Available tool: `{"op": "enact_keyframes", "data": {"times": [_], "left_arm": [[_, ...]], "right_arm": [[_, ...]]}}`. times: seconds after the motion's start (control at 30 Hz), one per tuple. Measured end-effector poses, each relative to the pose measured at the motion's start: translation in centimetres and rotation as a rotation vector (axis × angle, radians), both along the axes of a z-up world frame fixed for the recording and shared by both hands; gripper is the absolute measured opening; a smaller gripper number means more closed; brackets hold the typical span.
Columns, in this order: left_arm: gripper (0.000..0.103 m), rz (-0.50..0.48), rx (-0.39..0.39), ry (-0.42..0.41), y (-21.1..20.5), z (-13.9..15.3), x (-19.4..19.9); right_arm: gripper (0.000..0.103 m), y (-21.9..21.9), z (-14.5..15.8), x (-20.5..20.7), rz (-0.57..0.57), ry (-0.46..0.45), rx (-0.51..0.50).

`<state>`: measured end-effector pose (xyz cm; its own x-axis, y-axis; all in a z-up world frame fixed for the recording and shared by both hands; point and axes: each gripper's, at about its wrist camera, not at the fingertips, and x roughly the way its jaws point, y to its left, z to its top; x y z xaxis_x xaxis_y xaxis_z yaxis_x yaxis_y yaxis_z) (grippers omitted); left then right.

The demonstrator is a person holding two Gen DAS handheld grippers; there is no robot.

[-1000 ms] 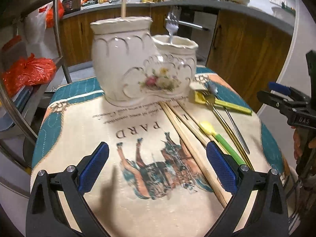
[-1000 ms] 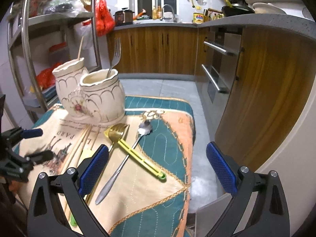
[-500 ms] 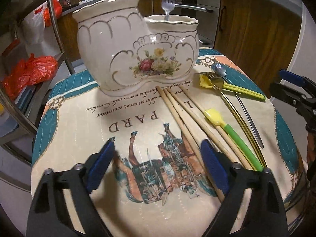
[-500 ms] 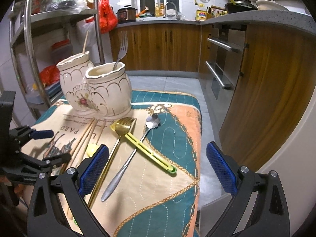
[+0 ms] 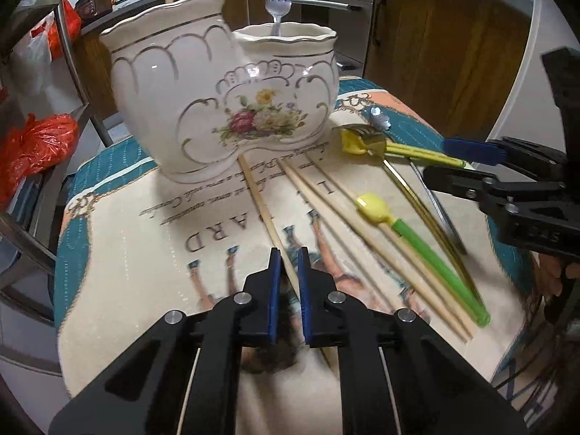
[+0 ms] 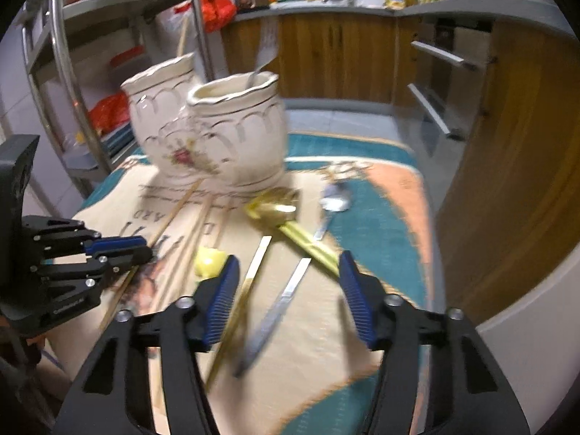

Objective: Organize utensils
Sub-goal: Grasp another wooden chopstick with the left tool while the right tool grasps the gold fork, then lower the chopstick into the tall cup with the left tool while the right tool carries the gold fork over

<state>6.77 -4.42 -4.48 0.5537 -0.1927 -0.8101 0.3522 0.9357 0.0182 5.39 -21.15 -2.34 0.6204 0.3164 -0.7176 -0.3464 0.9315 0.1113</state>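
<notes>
Left gripper (image 5: 289, 272) fingers pinch leftmost chopstick (image 5: 261, 207) on table; right gripper (image 6: 288, 290) fingers spread, empty. Next, likely: lift into ceramic holder (image 5: 203, 83).

Before me, the worktop carries a printed cloth (image 5: 119, 253) with teal borders. Directly on the cloth: a double ceramic holder (image 5: 224, 87), loose wooden chopsticks (image 5: 340, 214), a yellow-and-green utensil (image 5: 417, 243), a gold spoon (image 6: 275, 204) and a silver spoon (image 6: 335, 201).
</notes>
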Motion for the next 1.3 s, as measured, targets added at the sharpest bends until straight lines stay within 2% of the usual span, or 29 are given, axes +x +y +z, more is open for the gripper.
{"op": "enact_keyframes", "data": {"times": [0.1, 0.2, 0.33, 0.43, 0.57, 0.67, 0.73, 0.77, 0.87, 1.3], "left_arm": [[0.008, 0.002, 0.010, 0.008, 1.0, 0.2, -0.2], [0.008, 0.022, 0.008, 0.018, 2.5, 0.3, -0.2], [0.009, 0.033, -0.021, 0.022, 3.4, 0.4, -0.3], [0.012, 0.020, -0.033, 0.024, 3.0, 0.2, -0.3], [0.019, 0.011, -0.030, 0.022, 2.6, -0.1, -0.3], [0.017, 0.021, -0.044, 0.017, 2.9, -0.1, -0.3], [0.006, 0.031, -0.040, 0.009, 3.1, -0.1, -0.2], [0.005, 0.035, -0.040, 0.007, 3.3, -0.2, -0.1], [0.005, 0.035, -0.053, 0.003, 3.7, -0.2, 0.0], [0.005, 0.013, -0.088, -0.064, 4.0, 1.6, -1.2]], "right_arm": [[0.036, 1.5, -0.4, 0.7, 0.026, 0.032, -0.014], [0.029, 2.2, -0.9, 1.4, 0.020, 0.058, -0.027], [0.027, 2.6, -1.7, 2.4, 0.006, 0.093, -0.032], [0.024, 2.9, -1.7, 2.9, -0.007, 0.085, -0.047], [0.012, 3.4, -1.7, 3.4, -0.001, 0.082, -0.055], [0.011, 3.3, -1.7, 3.5, 0.003, 0.085, -0.043], [0.010, 3.1, -1.7, 3.6, 0.004, 0.089, -0.026], [0.008, 3.0, -1.7, 3.6, 0.004, 0.088, -0.020], [0.006, 2.8, -1.2, 3.2, 0.009, 0.062, -0.007], [0.005, 2.1, 1.8, -0.4, 0.041, -0.086, 0.050]]}}
